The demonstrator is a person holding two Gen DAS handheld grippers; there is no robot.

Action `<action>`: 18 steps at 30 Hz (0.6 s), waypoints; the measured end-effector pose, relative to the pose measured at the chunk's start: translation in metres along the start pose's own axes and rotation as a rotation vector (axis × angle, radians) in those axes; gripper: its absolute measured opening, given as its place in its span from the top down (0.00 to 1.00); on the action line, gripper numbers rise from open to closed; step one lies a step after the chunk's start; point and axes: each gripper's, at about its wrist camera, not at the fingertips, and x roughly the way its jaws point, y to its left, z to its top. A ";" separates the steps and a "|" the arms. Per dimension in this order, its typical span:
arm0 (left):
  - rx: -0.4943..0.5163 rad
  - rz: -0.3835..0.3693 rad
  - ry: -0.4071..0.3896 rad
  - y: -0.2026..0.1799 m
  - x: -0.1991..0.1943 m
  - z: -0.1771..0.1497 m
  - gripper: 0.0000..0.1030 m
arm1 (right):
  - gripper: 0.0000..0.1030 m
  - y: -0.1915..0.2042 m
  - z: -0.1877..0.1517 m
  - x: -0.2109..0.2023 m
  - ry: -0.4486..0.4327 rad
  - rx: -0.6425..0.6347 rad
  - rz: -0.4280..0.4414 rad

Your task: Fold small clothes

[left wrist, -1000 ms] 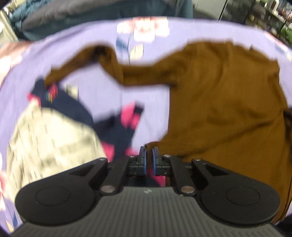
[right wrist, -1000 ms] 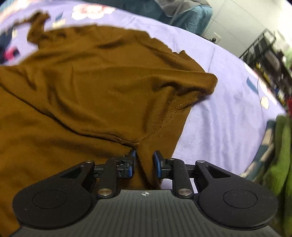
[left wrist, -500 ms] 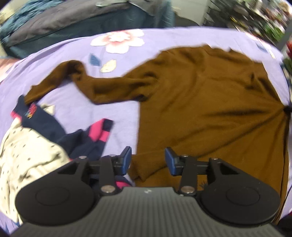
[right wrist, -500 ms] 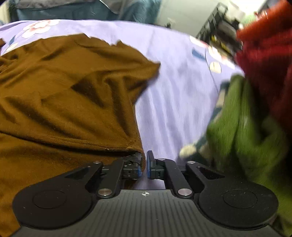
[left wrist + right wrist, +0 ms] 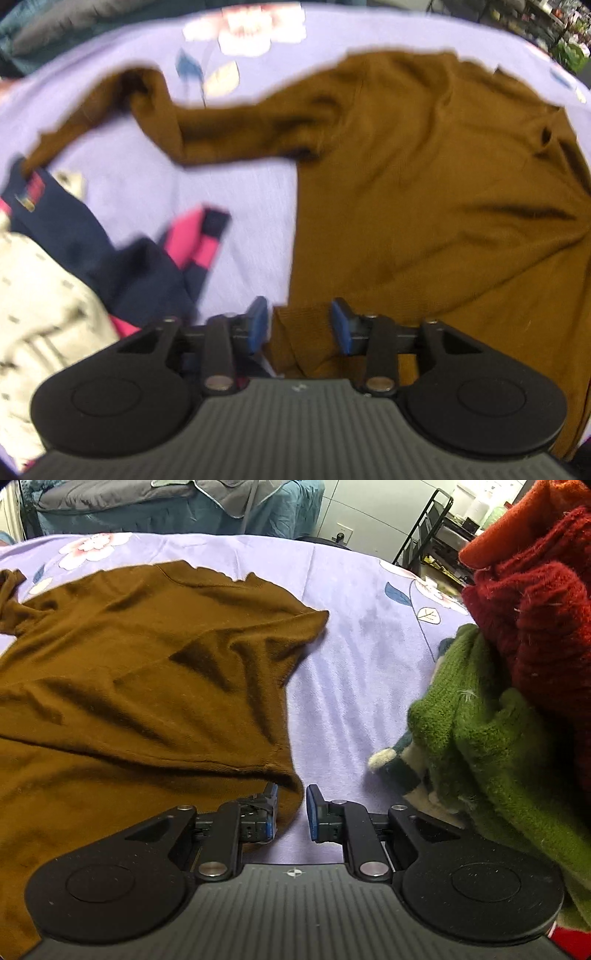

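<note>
Brown sweater (image 5: 424, 192): spread flat on the lilac floral sheet (image 5: 236, 206); body fills the right of the left wrist view and the left of the right wrist view (image 5: 122, 686).
Sleeve (image 5: 155, 110): seen whole in the left wrist view only, stretched leftward with a bend, its cuff reaching the navy and pink garment (image 5: 122, 254).
Left gripper (image 5: 298, 325): jaws apart, having just been closing; the ribbed hem corner of the sweater lies between the blue pads, neither pad visibly pressing on it.
Right gripper (image 5: 291, 808): jaws apart, having just been opening; the sweater's other bottom corner lies against the left pad, bare sheet before the right pad, no grip.
Left wrist view only: navy and pink garment, and a cream patterned garment (image 5: 40, 302) at the left edge, partly under the navy one. View blurred.
Right wrist view only: green knit (image 5: 491, 760) and red knit (image 5: 543, 627) piled at right, clear of the sweater; black wire rack (image 5: 424, 535) and grey-blue covered furniture (image 5: 166, 506) beyond the sheet.
</note>
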 end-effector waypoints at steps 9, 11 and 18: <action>0.116 -0.059 -0.093 -0.015 -0.073 -0.048 0.92 | 0.76 -0.003 -0.005 -0.010 -0.016 0.022 0.002; 0.176 -0.091 -0.054 -0.021 -0.077 -0.067 0.89 | 0.76 -0.004 -0.009 -0.009 0.009 0.035 0.027; 0.346 0.024 0.105 -0.039 -0.059 -0.111 0.87 | 0.76 0.001 -0.016 -0.012 0.030 0.016 0.008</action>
